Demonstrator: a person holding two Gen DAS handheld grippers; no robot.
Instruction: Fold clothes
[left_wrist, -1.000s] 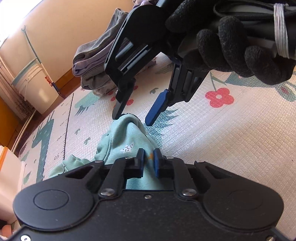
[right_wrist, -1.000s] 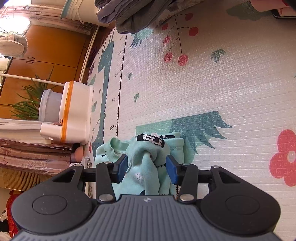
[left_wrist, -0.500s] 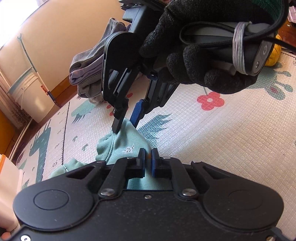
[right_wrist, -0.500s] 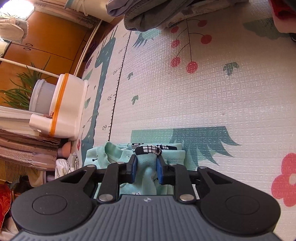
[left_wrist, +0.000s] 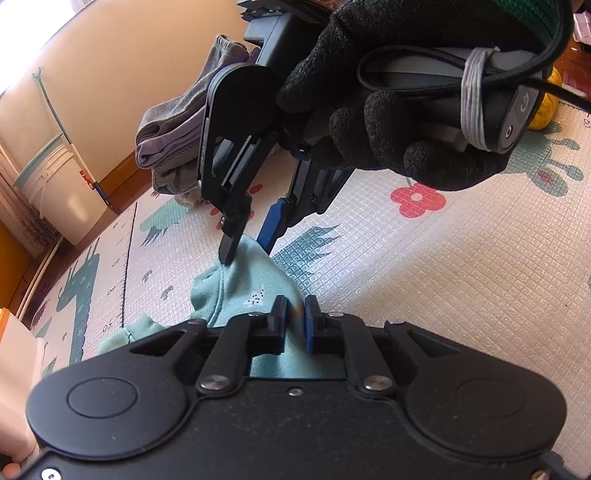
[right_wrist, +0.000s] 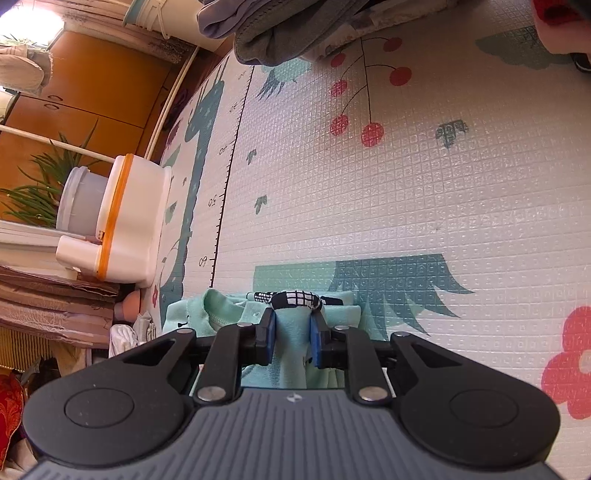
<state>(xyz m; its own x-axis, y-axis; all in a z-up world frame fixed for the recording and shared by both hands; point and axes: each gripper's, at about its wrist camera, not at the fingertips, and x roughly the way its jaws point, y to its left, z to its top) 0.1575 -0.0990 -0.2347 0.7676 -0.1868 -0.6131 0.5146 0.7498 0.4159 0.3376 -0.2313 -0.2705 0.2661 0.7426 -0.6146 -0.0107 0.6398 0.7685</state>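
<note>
One mint-green garment (left_wrist: 240, 291) lies bunched on the play mat (left_wrist: 443, 277), low and left of centre in both views, with a black-and-white checked trim (right_wrist: 295, 298) at its raised fold in the right wrist view.

Two tools work on it. The left tool (left_wrist: 294, 314) sits at the bottom centre of its own view; its jaws are opening, with a ridge of the green cloth between them, and the pads seem no longer to press on it, though the view there is tight. The right tool (right_wrist: 292, 325) is clamped on a gathered fold of the garment just below the checked trim. In the left wrist view the right tool shows again in the upper middle, its tips pinching the top of the cloth, held by one black-gloved hand (left_wrist: 399, 122).

One pile of grey clothes (left_wrist: 177, 129) lies at the mat's far edge, in the upper left of the left wrist view. One white bucket (left_wrist: 55, 184) stands at the far left by the wall; its inside is hidden. One white container with an orange band (right_wrist: 125, 221) lies at the left of the right wrist view, beside one grey pot (right_wrist: 81, 201) and a green plant (right_wrist: 33, 195).
</note>
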